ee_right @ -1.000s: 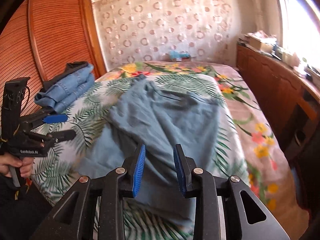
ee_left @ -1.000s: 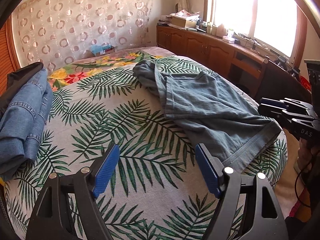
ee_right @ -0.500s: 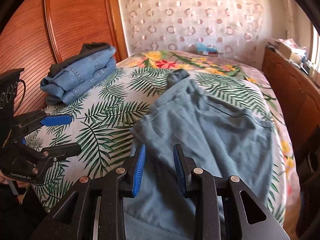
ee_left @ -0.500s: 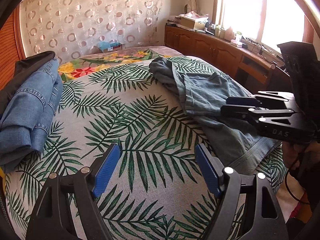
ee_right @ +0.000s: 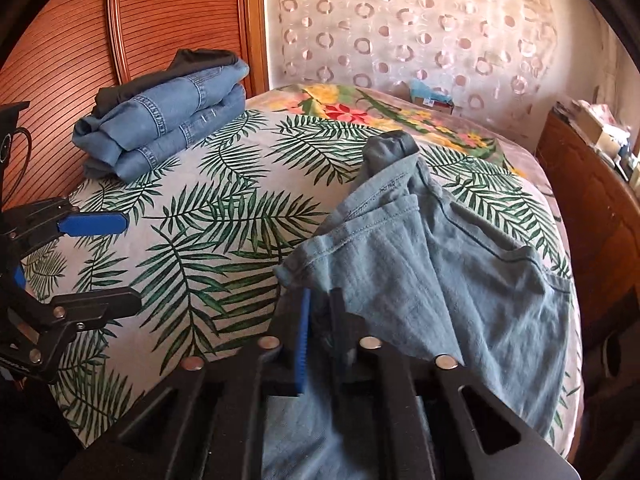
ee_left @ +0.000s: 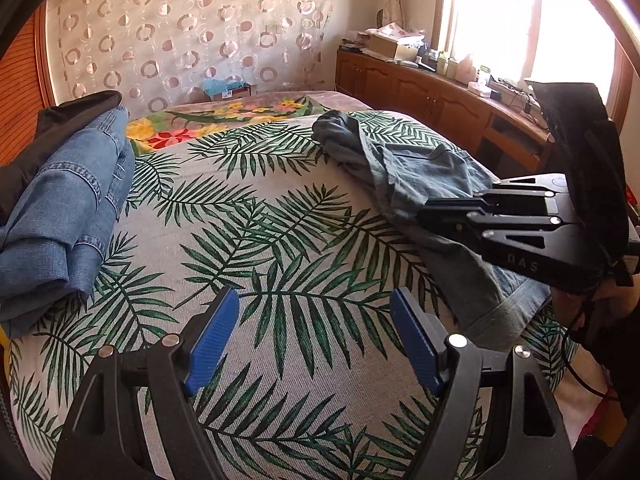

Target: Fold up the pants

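Grey-blue pants [ee_right: 440,272] lie crumpled on the right half of the palm-leaf bedspread [ee_right: 200,240]. My right gripper [ee_right: 320,296] is shut on a fold of the pants near their left edge, and cloth bunches between the blue pads. In the left wrist view the pants [ee_left: 400,168] stretch from the bed's middle to its right edge, with the right gripper [ee_left: 424,216] pinching them from the right. My left gripper [ee_left: 314,300] hovers open over bare bedspread [ee_left: 260,240], left of the pants, with nothing between its fingers. It also shows at the left of the right wrist view as the left gripper [ee_right: 128,262].
A stack of folded blue jeans [ee_right: 168,116] with a dark garment on top sits at the bed's far left by the slatted wardrobe [ee_right: 80,40]. A wooden cabinet [ee_left: 420,92] under the window runs along the bed's right side. A hand [ee_left: 580,308] holds the right gripper.
The right gripper slid left across the pants and closed on a fold near their edge, bunching the cloth. The left gripper stayed open and barely moved.
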A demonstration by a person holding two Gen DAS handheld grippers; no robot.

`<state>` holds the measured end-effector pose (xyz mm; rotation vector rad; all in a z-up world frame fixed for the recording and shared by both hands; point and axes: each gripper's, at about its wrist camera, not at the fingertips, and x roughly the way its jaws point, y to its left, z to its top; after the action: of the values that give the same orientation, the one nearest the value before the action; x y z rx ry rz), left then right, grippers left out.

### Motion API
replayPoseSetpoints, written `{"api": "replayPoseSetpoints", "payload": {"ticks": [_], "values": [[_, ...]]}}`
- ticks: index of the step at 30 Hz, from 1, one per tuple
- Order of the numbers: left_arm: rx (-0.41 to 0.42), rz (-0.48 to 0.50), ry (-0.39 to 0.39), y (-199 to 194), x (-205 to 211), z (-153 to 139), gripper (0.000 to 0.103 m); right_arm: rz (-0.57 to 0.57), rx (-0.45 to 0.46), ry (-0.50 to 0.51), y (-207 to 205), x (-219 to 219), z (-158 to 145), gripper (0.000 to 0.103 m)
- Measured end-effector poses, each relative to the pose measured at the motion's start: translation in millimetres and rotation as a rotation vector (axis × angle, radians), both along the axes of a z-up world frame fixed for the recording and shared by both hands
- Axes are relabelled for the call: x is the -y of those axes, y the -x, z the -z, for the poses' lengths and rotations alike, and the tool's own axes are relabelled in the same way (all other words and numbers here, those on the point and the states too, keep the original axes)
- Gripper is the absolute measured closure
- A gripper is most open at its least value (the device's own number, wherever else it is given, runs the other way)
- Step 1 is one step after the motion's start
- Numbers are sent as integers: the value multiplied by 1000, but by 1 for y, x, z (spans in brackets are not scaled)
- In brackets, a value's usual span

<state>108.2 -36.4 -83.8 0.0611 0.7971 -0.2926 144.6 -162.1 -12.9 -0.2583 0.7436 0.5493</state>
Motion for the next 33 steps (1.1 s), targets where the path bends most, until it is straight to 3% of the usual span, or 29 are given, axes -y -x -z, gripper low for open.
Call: {"api": "replayPoseSetpoints", "payload": {"ticks": [7,16,33], "values": [[4,12,1,-1,3,-1,25,55,47,-78,2,18,-16,99],[6,57,-1,-11,20,-5,25,133,104,-105,3,59,-36,99],[-11,116,-24,-49,55,-13,24,243,112,-107,-19,108,-33,99]]}}
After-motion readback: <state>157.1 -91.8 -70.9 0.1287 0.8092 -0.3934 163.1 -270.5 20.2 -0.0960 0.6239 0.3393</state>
